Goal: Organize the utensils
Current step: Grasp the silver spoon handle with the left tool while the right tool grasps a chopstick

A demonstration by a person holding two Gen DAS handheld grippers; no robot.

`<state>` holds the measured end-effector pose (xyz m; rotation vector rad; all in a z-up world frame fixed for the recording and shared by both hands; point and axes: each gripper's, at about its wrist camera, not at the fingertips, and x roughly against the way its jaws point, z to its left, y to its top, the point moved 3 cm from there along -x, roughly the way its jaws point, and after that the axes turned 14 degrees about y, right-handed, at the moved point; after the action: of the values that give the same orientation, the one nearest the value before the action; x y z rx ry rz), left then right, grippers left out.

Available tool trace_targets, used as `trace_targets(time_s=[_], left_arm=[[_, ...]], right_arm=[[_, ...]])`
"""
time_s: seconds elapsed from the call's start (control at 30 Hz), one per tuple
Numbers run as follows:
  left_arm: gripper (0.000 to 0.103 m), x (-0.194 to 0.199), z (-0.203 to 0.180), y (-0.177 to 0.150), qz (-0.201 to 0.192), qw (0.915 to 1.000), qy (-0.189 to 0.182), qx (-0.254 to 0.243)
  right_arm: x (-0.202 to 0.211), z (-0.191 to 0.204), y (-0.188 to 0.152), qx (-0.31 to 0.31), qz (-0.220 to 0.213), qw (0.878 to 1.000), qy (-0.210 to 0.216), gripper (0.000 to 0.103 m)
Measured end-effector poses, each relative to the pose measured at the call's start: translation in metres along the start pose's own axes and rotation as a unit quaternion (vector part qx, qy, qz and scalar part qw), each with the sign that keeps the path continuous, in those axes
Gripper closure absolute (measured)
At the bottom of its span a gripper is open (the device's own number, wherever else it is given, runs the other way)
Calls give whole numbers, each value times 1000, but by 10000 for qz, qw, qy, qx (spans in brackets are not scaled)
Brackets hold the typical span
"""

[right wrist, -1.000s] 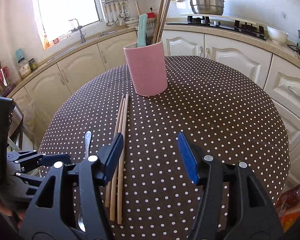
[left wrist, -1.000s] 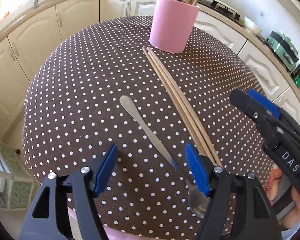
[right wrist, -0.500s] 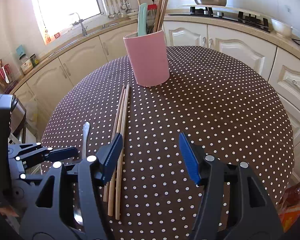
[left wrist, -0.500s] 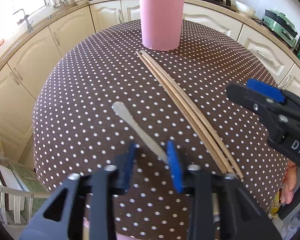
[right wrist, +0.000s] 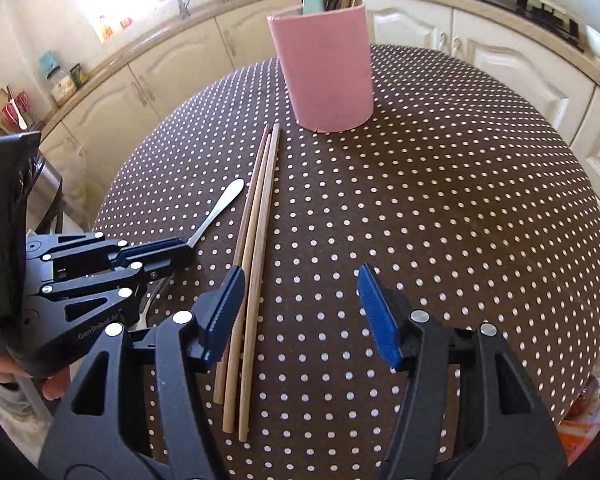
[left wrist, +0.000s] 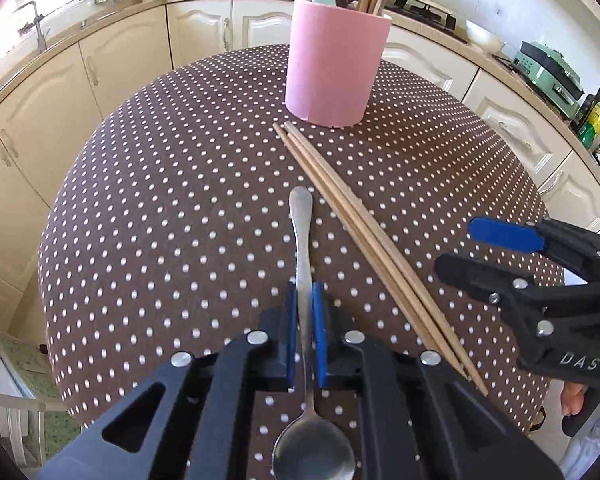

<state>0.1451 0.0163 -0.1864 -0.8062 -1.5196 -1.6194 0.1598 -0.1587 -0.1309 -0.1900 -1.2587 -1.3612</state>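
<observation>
1. Left gripper (left wrist: 305, 300) clamped on the handle of a metal spoon (left wrist: 302, 248), bowl toward the camera, handle pointing to the pink holder (left wrist: 336, 64).
2. Three wooden chopsticks (left wrist: 364, 232) lying side by side on the dotted brown tabletop (left wrist: 160, 208), just right of the spoon, far ends near the holder's base.
3. Right gripper (left wrist: 476, 248) at right, jaws apart, nothing between.
</observation>
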Motion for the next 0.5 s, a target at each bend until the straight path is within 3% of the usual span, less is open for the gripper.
trace_targets(time_s=[0.07,0.17,0.5], left_arm=[[96,-3,-1,5,8,10000,-6,-25],[96,-4,-4,9,28,10000,-26,22],[95,-13,0,24,40,9998,-120,181]], right_arm=[[-8,1,5,-32,166,9998,113,60],[-19,1,15,-71,417,9989,213,68],[-43,13,33,129,926,9956,37,71]])
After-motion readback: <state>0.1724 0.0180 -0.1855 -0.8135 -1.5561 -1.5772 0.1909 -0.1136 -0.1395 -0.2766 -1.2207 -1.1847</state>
